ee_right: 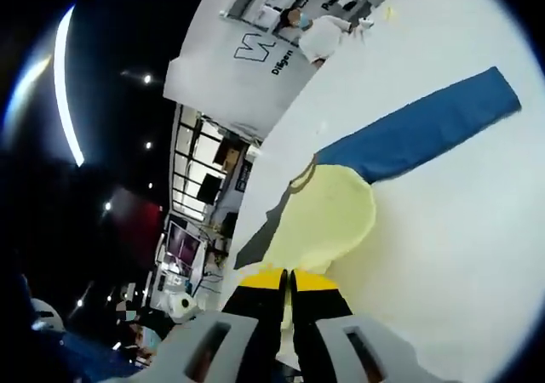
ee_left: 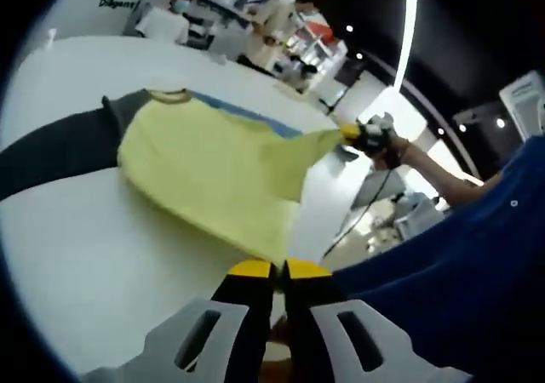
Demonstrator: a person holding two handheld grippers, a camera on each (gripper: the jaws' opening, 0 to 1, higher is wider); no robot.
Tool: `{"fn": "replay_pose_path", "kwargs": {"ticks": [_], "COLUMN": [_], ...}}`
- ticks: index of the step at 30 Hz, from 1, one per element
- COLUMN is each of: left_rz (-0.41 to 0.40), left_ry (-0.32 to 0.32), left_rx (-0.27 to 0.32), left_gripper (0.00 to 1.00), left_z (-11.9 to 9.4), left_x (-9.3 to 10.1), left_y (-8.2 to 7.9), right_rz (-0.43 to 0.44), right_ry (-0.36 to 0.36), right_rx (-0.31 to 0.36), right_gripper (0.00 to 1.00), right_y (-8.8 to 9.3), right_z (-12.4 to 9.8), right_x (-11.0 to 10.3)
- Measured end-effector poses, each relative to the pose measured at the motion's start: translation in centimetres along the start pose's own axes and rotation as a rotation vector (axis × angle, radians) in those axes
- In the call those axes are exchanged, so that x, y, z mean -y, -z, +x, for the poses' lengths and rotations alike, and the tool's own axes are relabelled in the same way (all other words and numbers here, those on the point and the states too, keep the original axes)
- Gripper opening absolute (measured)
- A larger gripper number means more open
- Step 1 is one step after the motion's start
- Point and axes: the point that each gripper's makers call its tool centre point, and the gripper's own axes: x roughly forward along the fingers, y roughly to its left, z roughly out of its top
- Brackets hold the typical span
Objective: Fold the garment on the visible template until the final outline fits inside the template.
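Observation:
A yellow shirt with a grey sleeve and a blue sleeve lies partly on the white table. Its near hem is lifted off the surface and stretched between both grippers. My left gripper is shut on one hem corner. My right gripper pinches the other corner at the table's right side. In the right gripper view, the right gripper is shut on yellow cloth. The blue sleeve lies flat and stretched out, and the grey sleeve lies on the opposite side.
The person's blue sleeve fills the right of the left gripper view. The table edge runs just past the held hem. A person in white sits beyond the far edge, with shelves behind. Bare tabletop stretches beside the shirt.

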Motion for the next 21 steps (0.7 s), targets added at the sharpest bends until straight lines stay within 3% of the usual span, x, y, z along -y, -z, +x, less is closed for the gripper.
{"fn": "replay_pose_path", "kwargs": {"ticks": [4,6,9,13,18,21], "left_rz": [-0.035,-0.041,-0.037,-0.071,-0.102,-0.145], "left_ry": [0.034,0.06,0.059,0.064,0.059,0.05], "left_rx": [-0.019,-0.032,-0.045,-0.047,-0.063,-0.112], "left_gripper": [0.02,0.02,0.02,0.02,0.02,0.02], "left_z": [-2.6,-3.7,-4.5,-5.8,-5.9,-5.8], "left_x": [-0.2,0.4,0.2,-0.9,-1.7,-2.5], "left_y": [-1.3,-2.7,-3.5,-5.7,-5.6,-3.6], "right_rz": [-0.057,-0.144,-0.198,-0.392,-0.42,-0.438], "right_ry": [0.07,0.109,0.118,0.205,0.237,0.275], "right_rx": [-0.073,-0.134,-0.188,-0.306,-0.339,-0.408], "right_gripper": [0.0,0.0,0.0,0.0,0.0,0.0], "right_y": [0.9,1.2,1.5,1.3,1.4,2.8], "right_z": [-1.1,-1.9,-2.3,-3.1,-3.3,-4.0], "right_x": [1.3,1.3,0.9,0.9,1.5,3.3]}}
